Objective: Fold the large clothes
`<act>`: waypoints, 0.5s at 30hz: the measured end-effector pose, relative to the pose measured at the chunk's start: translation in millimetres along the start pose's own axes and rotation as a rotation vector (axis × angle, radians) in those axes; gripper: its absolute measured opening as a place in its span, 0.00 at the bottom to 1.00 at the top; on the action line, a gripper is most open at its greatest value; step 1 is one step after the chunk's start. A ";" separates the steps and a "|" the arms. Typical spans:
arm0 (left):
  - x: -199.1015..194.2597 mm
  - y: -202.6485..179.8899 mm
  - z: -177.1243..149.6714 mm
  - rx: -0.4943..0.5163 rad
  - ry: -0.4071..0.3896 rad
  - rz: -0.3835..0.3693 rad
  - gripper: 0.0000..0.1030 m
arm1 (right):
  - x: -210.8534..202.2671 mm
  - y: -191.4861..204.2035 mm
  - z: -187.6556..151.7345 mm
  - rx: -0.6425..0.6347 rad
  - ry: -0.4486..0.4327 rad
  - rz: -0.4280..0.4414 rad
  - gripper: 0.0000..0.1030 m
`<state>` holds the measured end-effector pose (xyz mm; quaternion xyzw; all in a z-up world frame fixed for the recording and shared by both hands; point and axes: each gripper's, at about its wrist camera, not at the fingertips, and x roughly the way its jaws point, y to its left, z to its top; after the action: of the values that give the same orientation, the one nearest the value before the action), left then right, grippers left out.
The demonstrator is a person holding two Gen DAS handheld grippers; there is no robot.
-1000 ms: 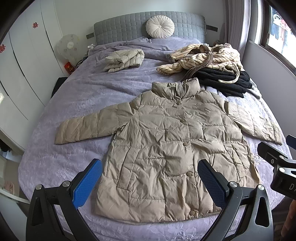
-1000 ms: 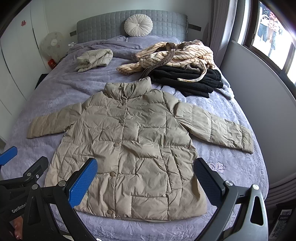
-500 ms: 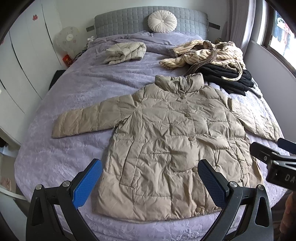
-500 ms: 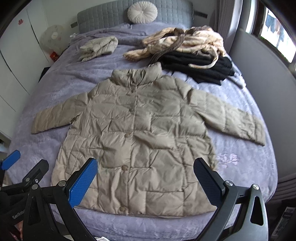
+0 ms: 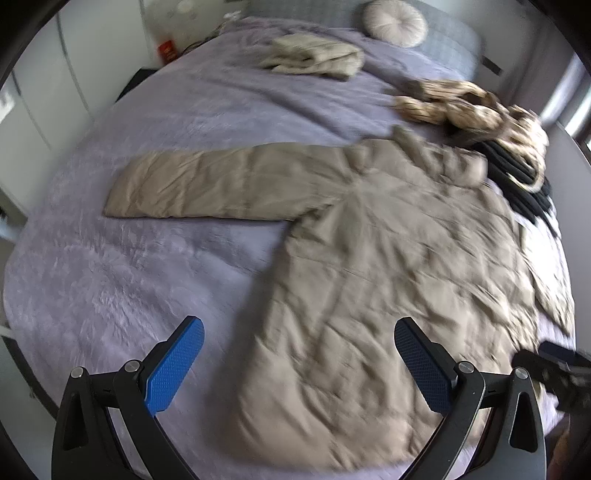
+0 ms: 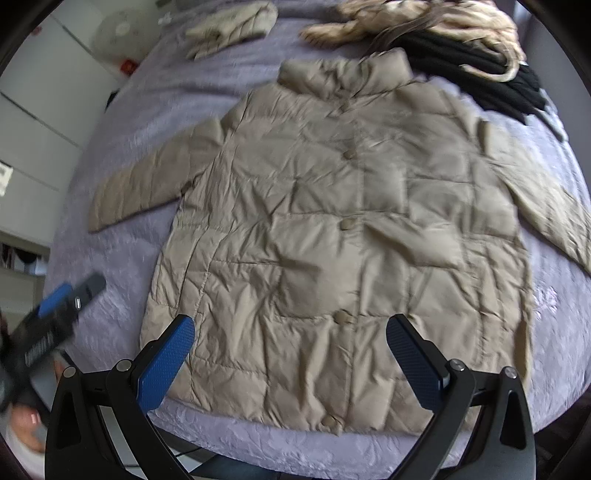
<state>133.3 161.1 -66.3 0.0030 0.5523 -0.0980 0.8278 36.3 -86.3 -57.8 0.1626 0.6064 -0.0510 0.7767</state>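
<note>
A beige quilted puffer jacket [image 6: 332, 229] lies flat and buttoned on the purple bed, sleeves spread out; it also shows in the left wrist view [image 5: 369, 266]. Its left sleeve [image 5: 207, 188] stretches out over the cover. My left gripper [image 5: 299, 362] is open and empty, hovering above the jacket's lower left side. My right gripper [image 6: 291, 358] is open and empty, above the jacket's hem near the bottom buttons. The left gripper also shows at the left edge of the right wrist view [image 6: 62, 306], blurred.
A folded beige jacket [image 5: 317, 55] lies at the far side of the bed. A striped cream garment [image 5: 465, 107] sits on black clothes [image 5: 517, 170] at the far right. A round cushion [image 5: 393, 22] leans on the headboard. A white wardrobe [image 6: 33, 110] stands left.
Both grippers have moved down and closer to the jacket. The left one has swung left toward the jacket's left side and sleeve. Both stay open.
</note>
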 end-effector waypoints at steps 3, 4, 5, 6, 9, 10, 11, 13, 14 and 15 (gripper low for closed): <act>34.4 38.2 21.1 -0.068 0.000 -0.018 1.00 | 28.8 13.4 15.7 -0.034 0.036 -0.030 1.00; 48.6 53.6 30.1 -0.101 0.001 -0.032 1.00 | 40.3 18.4 22.7 -0.046 0.046 -0.039 1.00; 63.6 70.7 39.0 -0.142 -0.003 -0.055 1.00 | 50.7 23.0 29.0 -0.057 0.051 -0.040 1.00; 77.5 85.1 46.9 -0.181 -0.004 -0.067 1.00 | 59.1 26.2 35.3 -0.063 0.051 -0.043 1.00; 118.6 125.2 66.7 -0.300 0.001 -0.106 1.00 | 89.6 42.4 58.0 -0.097 0.051 -0.044 1.00; 129.8 136.3 71.8 -0.331 0.004 -0.115 1.00 | 96.8 46.9 65.2 -0.105 0.050 -0.039 1.00; 140.3 146.1 76.5 -0.361 0.002 -0.129 1.00 | 103.1 52.0 72.0 -0.115 0.044 -0.031 1.00; 162.2 165.3 85.2 -0.414 -0.005 -0.157 1.00 | 114.3 65.5 88.2 -0.148 0.016 -0.009 1.00; 171.1 172.5 88.1 -0.429 -0.006 -0.156 1.00 | 118.3 71.4 95.7 -0.162 0.001 -0.001 1.00; 182.7 179.3 92.4 -0.443 -0.009 -0.150 1.00 | 121.6 77.6 103.3 -0.177 -0.017 0.009 1.00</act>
<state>315.1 297.5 -216.0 -0.2202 0.5554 -0.0359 0.8011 184.9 -31.4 -137.7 0.0955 0.6011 0.0046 0.7934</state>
